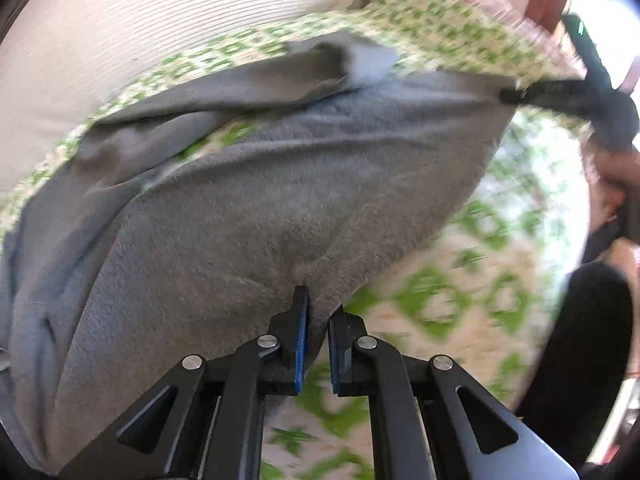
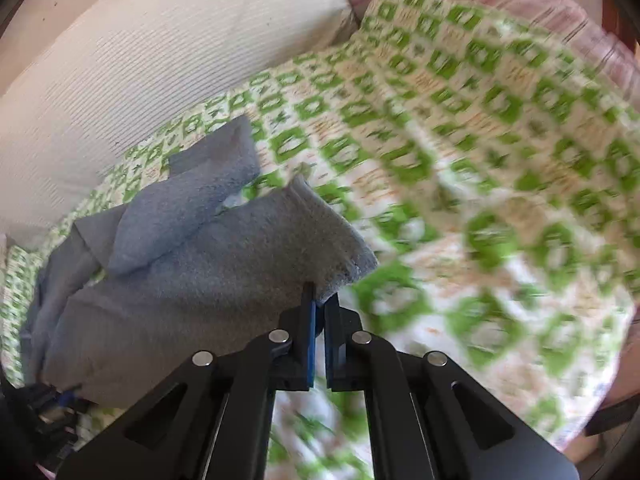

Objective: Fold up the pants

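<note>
Grey, fleecy cloth fills both views: the pants (image 1: 248,184) lie crumpled on a bedspread (image 1: 460,296) printed with green diamonds on cream, one leg running back toward a pale ribbed wall (image 1: 120,40). In the left wrist view the near edge of the pants is drawn up into the left gripper (image 1: 318,320), whose blue-padded fingers have closed onto a fold of the cloth and pinch it. At the far right of that view the right gripper (image 1: 560,96) shows as a dark blurred shape nipping another corner of the same edge, with the person's hand (image 1: 612,184) behind it. From the right wrist view the right gripper (image 2: 321,304) has its fingers pressed nearly together on a corner of the pants (image 2: 200,264), the hem bunching just above the pads. Beyond lie the bedspread (image 2: 480,160) and the wall (image 2: 140,60). Both views are smeared with motion.
</note>
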`<state>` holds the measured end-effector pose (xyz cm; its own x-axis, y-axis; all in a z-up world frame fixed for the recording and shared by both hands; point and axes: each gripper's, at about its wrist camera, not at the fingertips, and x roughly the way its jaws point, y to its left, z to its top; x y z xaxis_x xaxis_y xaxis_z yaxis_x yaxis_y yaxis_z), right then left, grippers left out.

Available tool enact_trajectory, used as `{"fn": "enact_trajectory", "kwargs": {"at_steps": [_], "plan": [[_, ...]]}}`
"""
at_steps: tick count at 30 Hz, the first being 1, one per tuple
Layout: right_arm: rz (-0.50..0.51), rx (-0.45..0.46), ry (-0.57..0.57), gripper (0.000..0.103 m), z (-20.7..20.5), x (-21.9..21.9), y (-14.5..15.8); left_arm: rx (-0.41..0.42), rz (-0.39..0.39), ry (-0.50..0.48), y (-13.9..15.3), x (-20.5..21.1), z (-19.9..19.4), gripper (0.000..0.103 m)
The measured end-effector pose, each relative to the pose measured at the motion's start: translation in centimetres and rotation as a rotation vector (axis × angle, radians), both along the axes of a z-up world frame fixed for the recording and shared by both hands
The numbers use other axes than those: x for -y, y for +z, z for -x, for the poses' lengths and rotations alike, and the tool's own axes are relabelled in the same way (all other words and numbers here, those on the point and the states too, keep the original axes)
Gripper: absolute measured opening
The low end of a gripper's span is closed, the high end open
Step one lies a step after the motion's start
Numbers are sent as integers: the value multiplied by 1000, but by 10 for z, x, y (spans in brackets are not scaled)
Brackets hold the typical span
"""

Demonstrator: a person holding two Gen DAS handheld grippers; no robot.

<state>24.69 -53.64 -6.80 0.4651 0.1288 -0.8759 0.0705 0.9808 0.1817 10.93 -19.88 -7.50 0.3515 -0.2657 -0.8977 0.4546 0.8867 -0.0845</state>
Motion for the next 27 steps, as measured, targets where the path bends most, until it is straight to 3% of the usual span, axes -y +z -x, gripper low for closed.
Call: {"fn": "enact_trajectory", "kwargs": {"at_steps": [2, 5, 7, 8, 10, 12, 14, 17, 20, 23, 27], "plan": [[26, 7, -35, 4, 9, 14, 6, -16, 36, -33, 3, 9, 5, 8], [15, -65, -72, 6, 10, 31, -12, -63, 5, -41, -15, 21, 7, 13], [38, -113, -94, 27, 10, 34, -25, -94, 43, -20, -15, 14, 4, 22], [55, -126, -98, 31, 10, 33, -26, -99, 62, -11, -11, 9, 4, 38], [88, -97, -110, 56, 13, 32, -15, -65, 66, 7, 2, 0, 2, 56], [143, -32, -121, 62, 16, 31, 5, -22, 62, -1, 17, -8, 1, 57], [162, 25, -108, 62, 12, 26, 25, 16, 43, -11, 31, -17, -7, 57], [76, 78, -27, 63, -1, 3, 42, 64, -18, -9, 43, -31, -36, 57], [105, 68, 40, 63, -28, -35, 47, 96, -65, -17, 50, -37, -61, 57], [46, 88, 135, 63, -46, -66, 46, 149, -155, -49, 52, -43, -89, 57], [68, 78, 223, 63, -79, -116, 36, 149, -205, -89, 47, -59, -122, 57]]}}
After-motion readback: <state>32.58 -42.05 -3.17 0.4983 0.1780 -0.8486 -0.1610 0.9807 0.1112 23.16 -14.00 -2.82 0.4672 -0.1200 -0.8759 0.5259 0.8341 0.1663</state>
